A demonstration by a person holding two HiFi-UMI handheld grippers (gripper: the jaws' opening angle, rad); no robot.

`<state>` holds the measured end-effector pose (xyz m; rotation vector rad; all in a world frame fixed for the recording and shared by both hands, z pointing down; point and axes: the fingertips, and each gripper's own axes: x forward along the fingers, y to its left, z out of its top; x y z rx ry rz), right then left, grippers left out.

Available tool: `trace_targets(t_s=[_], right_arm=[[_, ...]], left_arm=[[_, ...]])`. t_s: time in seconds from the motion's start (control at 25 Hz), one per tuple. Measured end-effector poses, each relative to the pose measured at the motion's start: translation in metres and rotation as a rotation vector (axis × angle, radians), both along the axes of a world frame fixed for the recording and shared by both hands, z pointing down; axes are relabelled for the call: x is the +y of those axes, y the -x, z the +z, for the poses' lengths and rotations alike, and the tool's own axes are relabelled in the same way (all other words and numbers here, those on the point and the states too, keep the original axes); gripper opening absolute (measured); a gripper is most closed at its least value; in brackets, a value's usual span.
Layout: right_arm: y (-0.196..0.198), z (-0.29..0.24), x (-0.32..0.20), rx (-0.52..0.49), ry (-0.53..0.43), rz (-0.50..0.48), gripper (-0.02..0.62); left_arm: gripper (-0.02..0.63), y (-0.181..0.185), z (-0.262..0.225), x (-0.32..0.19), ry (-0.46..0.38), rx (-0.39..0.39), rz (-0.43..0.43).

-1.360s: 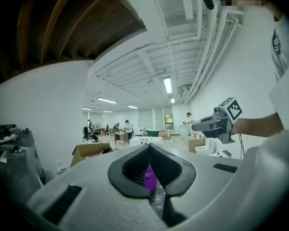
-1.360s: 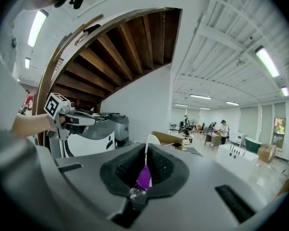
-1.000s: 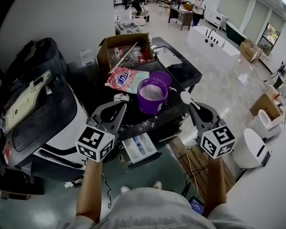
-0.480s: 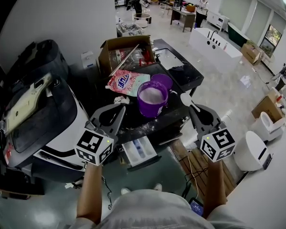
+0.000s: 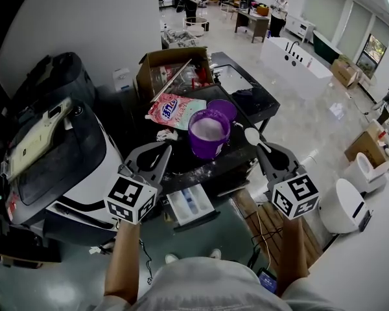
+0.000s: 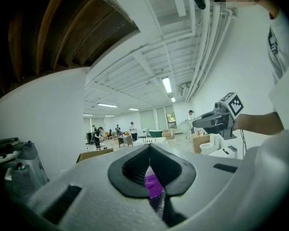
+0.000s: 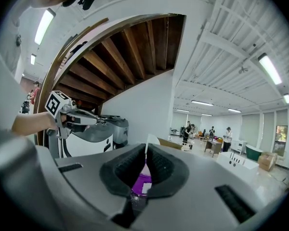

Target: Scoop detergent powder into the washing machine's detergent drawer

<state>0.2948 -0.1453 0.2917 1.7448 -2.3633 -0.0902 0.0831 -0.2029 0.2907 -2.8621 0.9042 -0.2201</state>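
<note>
A purple bucket of white detergent powder stands on the dark table, with a pink detergent bag behind it. The washing machine is at the left, and its detergent drawer is pulled out below the table's front edge. My right gripper is shut on a white scoop, held to the right of the bucket. My left gripper is shut and empty, in front and to the left of the bucket. The bucket shows through its jaws.
An open cardboard box of items stands at the back of the table. A white toilet and boxes stand on the floor to the right. A white bathtub and people at desks are further off.
Both grippers stay almost where they were. Only the head view has shifted a little.
</note>
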Motion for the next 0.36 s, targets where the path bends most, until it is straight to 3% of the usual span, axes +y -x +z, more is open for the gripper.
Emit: trace_targets(t_s=[0.36], right_arm=[[-0.0048,0.0055,-0.0017,-0.006,0.013,-0.003,0.012]], left_arm=[[0.006,-0.0053,0.0035,-0.0019,0.005,-0.006,0.003]])
